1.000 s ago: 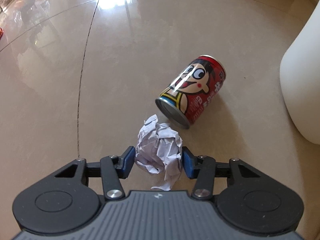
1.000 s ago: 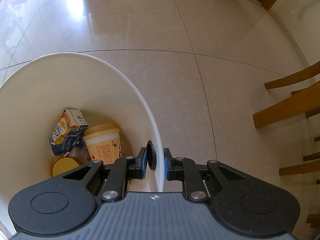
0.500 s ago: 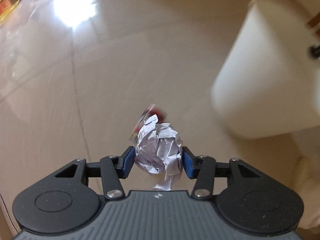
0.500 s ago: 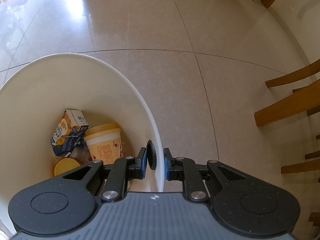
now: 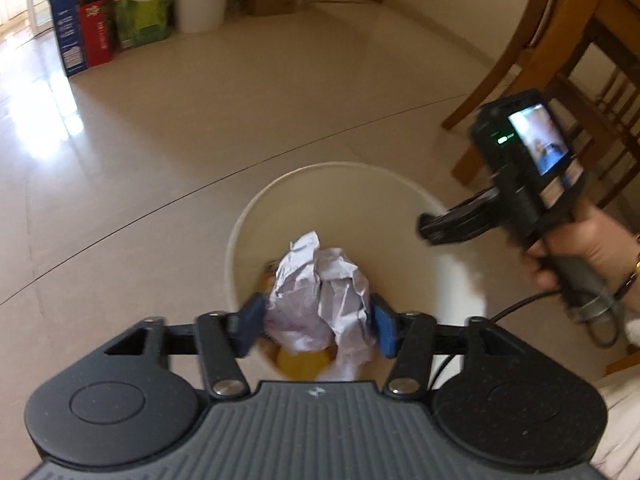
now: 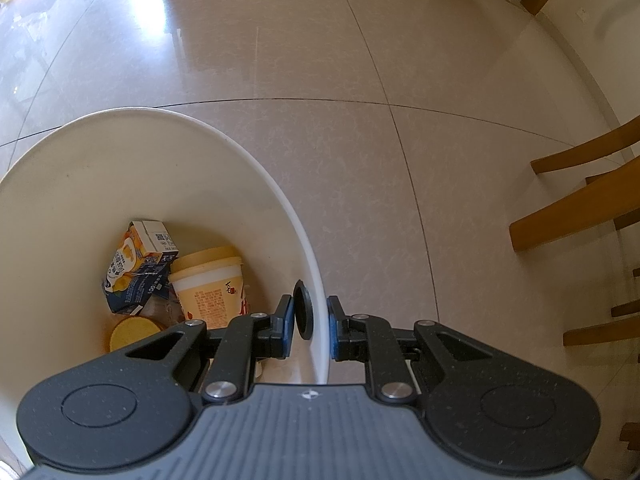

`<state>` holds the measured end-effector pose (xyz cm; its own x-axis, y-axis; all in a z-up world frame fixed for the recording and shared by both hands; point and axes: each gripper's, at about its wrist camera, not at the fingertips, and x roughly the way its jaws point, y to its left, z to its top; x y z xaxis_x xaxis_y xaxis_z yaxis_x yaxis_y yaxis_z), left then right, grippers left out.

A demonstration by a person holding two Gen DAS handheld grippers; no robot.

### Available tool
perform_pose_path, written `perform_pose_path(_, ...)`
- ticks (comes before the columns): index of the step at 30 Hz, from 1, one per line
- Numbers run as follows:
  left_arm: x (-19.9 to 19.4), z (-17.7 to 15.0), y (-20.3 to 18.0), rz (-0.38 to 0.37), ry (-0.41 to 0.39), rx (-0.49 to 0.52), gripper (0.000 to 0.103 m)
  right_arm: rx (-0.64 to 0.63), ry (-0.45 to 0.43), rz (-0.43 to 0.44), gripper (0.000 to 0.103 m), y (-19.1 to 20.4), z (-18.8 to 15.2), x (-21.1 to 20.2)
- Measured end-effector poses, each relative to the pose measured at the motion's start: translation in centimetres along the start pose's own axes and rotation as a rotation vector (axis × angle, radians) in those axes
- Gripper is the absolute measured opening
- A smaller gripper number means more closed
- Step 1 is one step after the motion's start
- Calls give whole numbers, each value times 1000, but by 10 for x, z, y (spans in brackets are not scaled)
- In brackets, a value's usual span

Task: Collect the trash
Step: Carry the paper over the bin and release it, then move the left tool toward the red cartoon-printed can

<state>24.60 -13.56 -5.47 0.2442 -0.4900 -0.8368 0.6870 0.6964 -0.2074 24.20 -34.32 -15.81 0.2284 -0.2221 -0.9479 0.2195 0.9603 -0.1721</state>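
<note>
A crumpled white paper ball [image 5: 320, 300] sits between the blue pads of my left gripper [image 5: 318, 326]. Its jaws are opening, and both pads still touch the paper. The ball hangs right over the mouth of the white trash bin [image 5: 340, 166]. My right gripper [image 6: 310, 320] is shut on the bin's rim [image 6: 160, 114], with one pad inside against a black knob [image 6: 302, 312] and one outside. It shows in the left wrist view too, right gripper [image 5: 440, 228], held by a person's hand [image 5: 580, 248]. In the bin lie a milk carton [image 6: 136, 268], a yellow-lidded cup [image 6: 208, 284] and a yellow lid [image 6: 132, 332].
Wooden chairs [image 5: 560, 60] stand right of the bin, their legs [image 6: 580, 208] close by. Cartons and boxes [image 5: 100, 28] and a white bucket [image 5: 202, 0] line the far wall. Glossy tiled floor [image 6: 360, 160] surrounds the bin.
My left gripper has lifted the paper ball off the floor, away from the red can, and swung over the bin; its pads now stand slightly wider. The right gripper has not moved.
</note>
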Motion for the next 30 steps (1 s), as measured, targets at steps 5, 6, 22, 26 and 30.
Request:
perform_pose_path(5, -5, -1, -12, 30, -17, 28, 93, 0, 0, 5, 20, -1, 0, -1)
perform_pose_path(6, -5, -1, -11, 41, -13, 30, 93, -2, -1, 4, 20, -1, 0, -1)
perform_pose_path(22, -15, -28, 37, 154, -25, 25, 93, -8, -1, -3, 20, 2, 0, 0)
perform_pose_path(26, -14, -44, 58, 187, -37, 32, 93, -8, -1, -5, 20, 1, 0, 0)
perform_pose_path(30, 2, -64, 83, 228, -24, 16, 92, -11, -2, -11, 21, 2, 0, 1)
